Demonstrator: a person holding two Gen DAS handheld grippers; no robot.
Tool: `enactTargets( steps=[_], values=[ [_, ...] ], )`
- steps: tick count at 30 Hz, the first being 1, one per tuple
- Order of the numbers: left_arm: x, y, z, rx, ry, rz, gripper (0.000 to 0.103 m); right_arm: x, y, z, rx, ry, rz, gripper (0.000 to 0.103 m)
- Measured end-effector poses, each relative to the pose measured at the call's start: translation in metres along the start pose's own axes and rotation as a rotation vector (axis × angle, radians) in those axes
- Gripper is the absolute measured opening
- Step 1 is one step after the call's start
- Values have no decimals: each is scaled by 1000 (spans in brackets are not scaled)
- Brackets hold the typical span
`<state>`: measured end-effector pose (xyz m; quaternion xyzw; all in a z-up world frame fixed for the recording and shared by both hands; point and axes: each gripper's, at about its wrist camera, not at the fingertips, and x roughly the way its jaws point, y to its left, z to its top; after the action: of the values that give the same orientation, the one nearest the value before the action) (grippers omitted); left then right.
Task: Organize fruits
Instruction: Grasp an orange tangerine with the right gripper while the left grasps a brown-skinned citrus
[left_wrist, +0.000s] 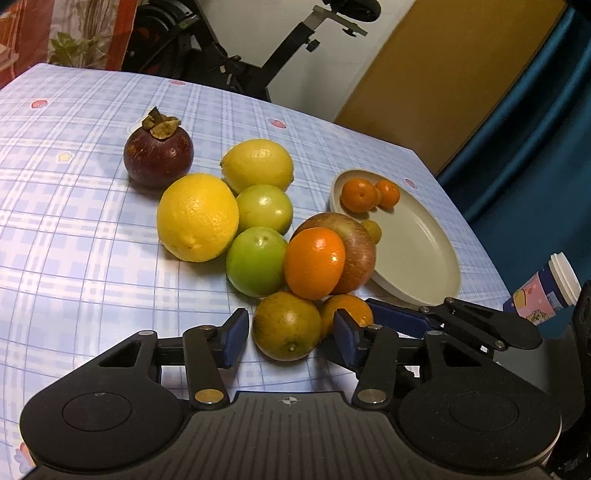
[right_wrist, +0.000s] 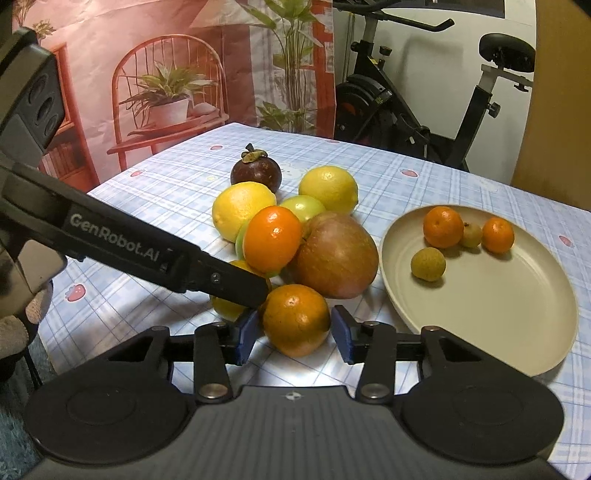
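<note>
**Ana:** At the bottom of the left wrist view, what are the tongs doing?

**Ben:** The left gripper (left_wrist: 291, 332) stands spread around a green-tinged orange (left_wrist: 287, 326) at lower centre. A sliver of checked tablecloth (left_wrist: 74, 221) shows on each side between pad and peel, so nothing is pinched.

**Ana:** And around it?

**Ben:** A second orange (left_wrist: 347, 310) sits just behind the right-hand finger. Above those, mid-frame, the pile: a tangerine (left_wrist: 314, 262) leaning on an apple (left_wrist: 358, 254), two green fruits (left_wrist: 256, 262), and two lemons (left_wrist: 197, 218). A mangosteen (left_wrist: 159, 155) stands at upper left, just beside the pile. The beige plate (left_wrist: 417, 258) lies at centre right, touching the apple, with two small oranges (left_wrist: 358, 194) at its far edge.

**Ana:** Now the right wrist view.

**Ben:** At lower centre, the right gripper (right_wrist: 295, 332) has both blue pads against the flanks of that second orange, pinching it where it rests on the cloth. The left gripper's black arm slants down from the upper left, and its tip covers the green-tinged orange.

**Ana:** The plate?

**Ben:** On the right side of the frame, it holds the two small oranges and two little yellowish fruits (right_wrist: 428, 264). The apple's side meets its rim.
</note>
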<state>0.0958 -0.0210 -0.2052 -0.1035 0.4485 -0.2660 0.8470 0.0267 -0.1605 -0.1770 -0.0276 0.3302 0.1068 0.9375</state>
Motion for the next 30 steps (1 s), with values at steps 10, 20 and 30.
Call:
enactTargets(
  steps=[10, 20, 30],
  values=[
    [2, 8, -1, -24, -12, -8, 54, 4, -1, -2, 23, -16, 7, 46],
    [0, 11, -2, -17, -1, -1, 54, 4, -4, -3, 32, 0, 22, 46],
    [2, 6, -3, 16, -18, -3, 49, 3, -7, -3, 59, -2, 22, 46]
  ],
)
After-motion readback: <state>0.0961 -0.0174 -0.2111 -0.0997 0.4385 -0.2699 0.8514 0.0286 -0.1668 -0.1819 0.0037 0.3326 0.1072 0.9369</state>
